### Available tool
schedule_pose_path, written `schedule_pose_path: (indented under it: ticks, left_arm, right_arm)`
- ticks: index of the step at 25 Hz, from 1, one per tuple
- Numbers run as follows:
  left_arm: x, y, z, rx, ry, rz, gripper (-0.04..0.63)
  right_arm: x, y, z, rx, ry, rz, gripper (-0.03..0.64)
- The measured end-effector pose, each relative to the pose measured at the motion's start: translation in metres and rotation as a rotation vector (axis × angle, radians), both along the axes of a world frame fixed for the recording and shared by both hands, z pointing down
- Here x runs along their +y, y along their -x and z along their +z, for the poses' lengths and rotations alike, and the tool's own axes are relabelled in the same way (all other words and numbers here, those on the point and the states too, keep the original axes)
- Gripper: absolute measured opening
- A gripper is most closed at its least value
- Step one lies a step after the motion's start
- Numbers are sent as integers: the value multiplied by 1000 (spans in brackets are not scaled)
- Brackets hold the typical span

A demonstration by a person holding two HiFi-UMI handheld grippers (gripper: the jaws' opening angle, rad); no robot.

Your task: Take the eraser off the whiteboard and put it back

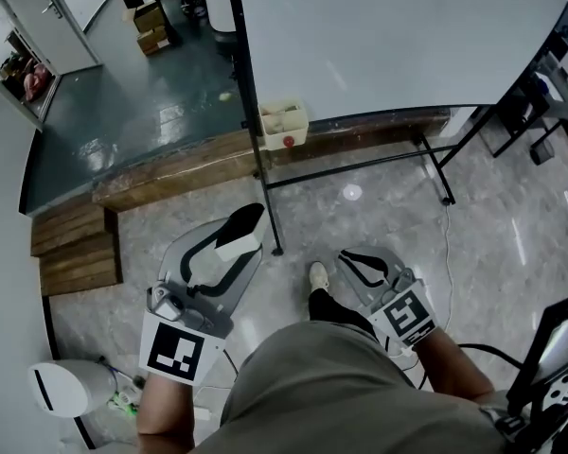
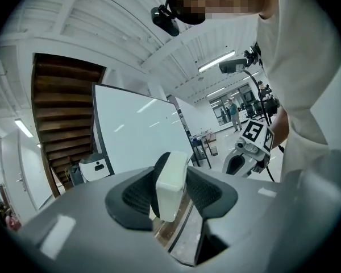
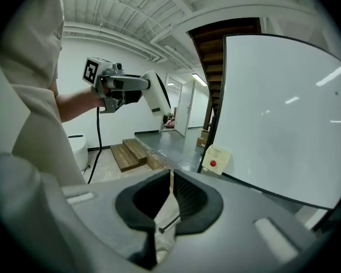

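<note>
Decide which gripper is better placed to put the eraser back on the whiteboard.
Left. The left gripper holds the eraser between its jaws, with the whiteboard ahead; the right gripper is shut and empty.

Pale stone-tiled floor [image 1: 379,218], wooden steps [image 1: 76,249] beside a dark glossy platform [image 1: 142,112], white beamed ceiling [image 2: 102,16].

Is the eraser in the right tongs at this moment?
No: the right tongs are shut on nothing, while the white eraser sits clamped in the left tongs.
</note>
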State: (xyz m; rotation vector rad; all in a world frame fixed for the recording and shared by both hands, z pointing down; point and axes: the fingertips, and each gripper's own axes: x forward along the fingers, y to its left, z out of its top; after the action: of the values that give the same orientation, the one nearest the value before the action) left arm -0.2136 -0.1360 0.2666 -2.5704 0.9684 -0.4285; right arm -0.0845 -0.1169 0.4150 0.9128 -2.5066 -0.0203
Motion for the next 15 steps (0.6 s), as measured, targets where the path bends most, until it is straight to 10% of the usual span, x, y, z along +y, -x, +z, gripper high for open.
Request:
schedule_pose_path:
  ticks: [15]
  left_arm:
    - [112,-1,-6,9,-14,79,176]
  right_arm:
    - [86,23,4,8,17,-14,9]
